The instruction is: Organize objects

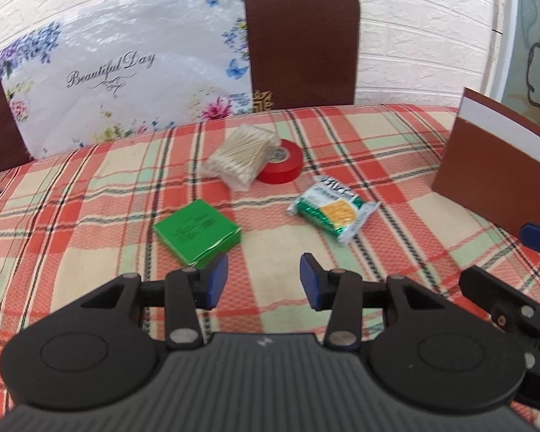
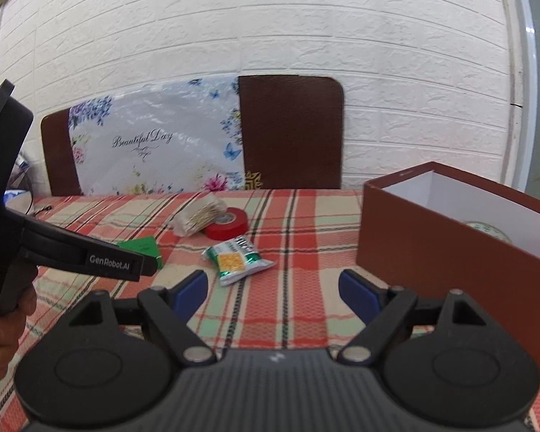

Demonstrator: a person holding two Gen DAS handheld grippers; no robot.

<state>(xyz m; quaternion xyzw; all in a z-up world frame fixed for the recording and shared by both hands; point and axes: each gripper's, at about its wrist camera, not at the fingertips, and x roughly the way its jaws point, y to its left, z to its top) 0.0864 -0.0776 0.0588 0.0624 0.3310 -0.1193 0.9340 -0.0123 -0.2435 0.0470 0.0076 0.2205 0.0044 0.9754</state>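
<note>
Hovering part-open and empty, the left gripper (image 1: 264,279) should drop squarely over the green box (image 1: 197,231) at its eleven o'clock, while the wide-open right gripper (image 2: 273,293) holds nothing.

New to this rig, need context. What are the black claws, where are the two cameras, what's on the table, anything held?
No robot here: a person holds a two-finger claw in each hand, and a fisheye camera on each claw looks along its fingers. One picture is from the left gripper, the other from the right gripper. Both stand open and hold nothing. On the checked tablecloth lie a green box, a snack packet, a bag of cotton swabs leaning on a red tape roll, and an open brown box at the right.
</note>
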